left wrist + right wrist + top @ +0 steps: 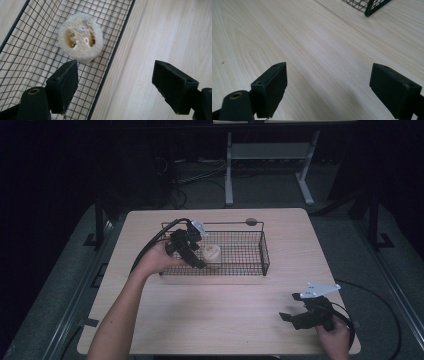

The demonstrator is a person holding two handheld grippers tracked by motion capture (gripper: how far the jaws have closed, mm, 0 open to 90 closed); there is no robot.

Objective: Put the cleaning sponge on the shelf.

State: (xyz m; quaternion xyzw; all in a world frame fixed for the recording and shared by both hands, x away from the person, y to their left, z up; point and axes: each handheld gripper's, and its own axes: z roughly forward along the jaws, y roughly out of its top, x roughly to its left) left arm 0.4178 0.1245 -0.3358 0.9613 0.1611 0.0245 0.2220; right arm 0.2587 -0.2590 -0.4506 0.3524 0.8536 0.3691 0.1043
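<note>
The loofah slice (80,37) lies in the wire basket (22,57) at 11 o'clock from the left hand-held gripper (120,86), jaws apart, empty.

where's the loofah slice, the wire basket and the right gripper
loofah slice (80,37): left gripper view, its holed face
wire basket (264,252): high view, right end wall
right gripper (290,319): high view, between its open jaws

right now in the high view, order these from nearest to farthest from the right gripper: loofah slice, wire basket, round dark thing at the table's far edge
1. wire basket: its right end is closest to the right gripper, which sits at the table's near right corner.
2. loofah slice: inside the basket, left of middle, by the left gripper.
3. round dark thing: behind the basket, at the table's far edge.
</note>
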